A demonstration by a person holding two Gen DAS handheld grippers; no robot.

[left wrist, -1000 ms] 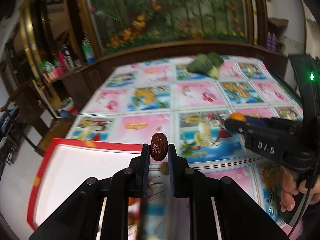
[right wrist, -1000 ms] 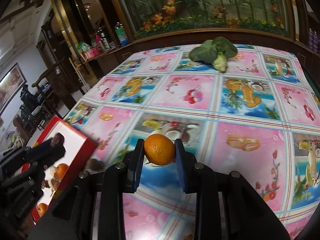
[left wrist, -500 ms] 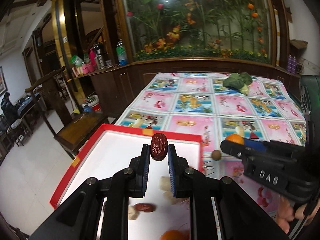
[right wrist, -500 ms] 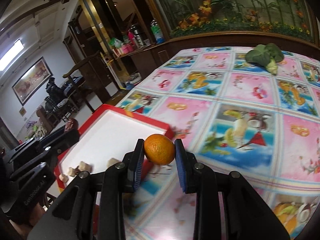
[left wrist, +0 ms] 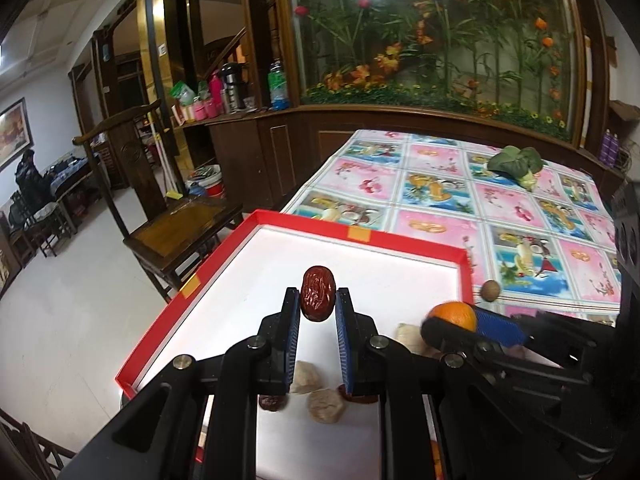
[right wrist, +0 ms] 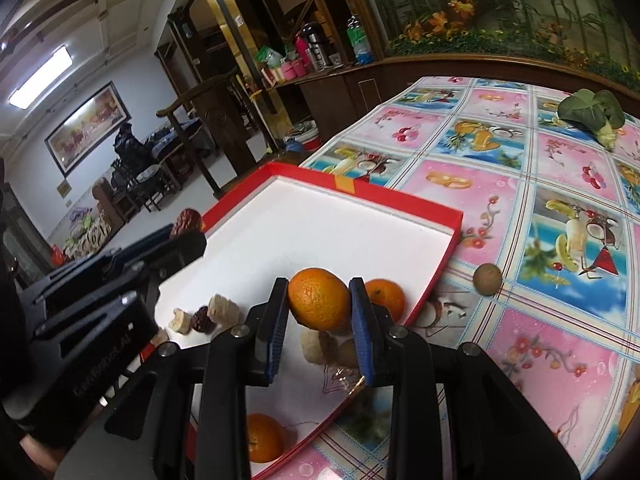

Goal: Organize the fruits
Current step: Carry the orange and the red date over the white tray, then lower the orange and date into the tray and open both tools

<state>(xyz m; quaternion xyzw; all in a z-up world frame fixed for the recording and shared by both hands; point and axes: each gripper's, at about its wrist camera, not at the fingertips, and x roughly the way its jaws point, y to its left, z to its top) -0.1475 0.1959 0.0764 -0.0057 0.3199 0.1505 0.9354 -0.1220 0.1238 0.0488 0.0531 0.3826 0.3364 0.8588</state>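
My left gripper (left wrist: 317, 300) is shut on a wrinkled red date (left wrist: 317, 293), held above the white floor of a red-rimmed box (left wrist: 360, 236). My right gripper (right wrist: 319, 300) is shut on an orange (right wrist: 318, 298) over the same box (right wrist: 400, 194). In the right wrist view the left gripper (right wrist: 188, 226) shows at the left with the date (right wrist: 186, 220). In the box lie two more oranges (right wrist: 386, 296) (right wrist: 262, 436), a date (right wrist: 200, 319) and several pale chunks (right wrist: 223, 308). A small brown round fruit (right wrist: 487, 279) lies on the tablecloth just outside the box.
The table wears a pink and blue fruit-print cloth (left wrist: 520, 216). A leafy green vegetable (left wrist: 516, 164) lies at the far end. A wooden chair (left wrist: 176, 224) stands left of the table, with cabinets and a flower display behind. A person (right wrist: 128, 148) sits far off.
Both grippers have moved left and back over the red box with their fruits still held. The box fills more of both views, and its contents show beneath the fingers.
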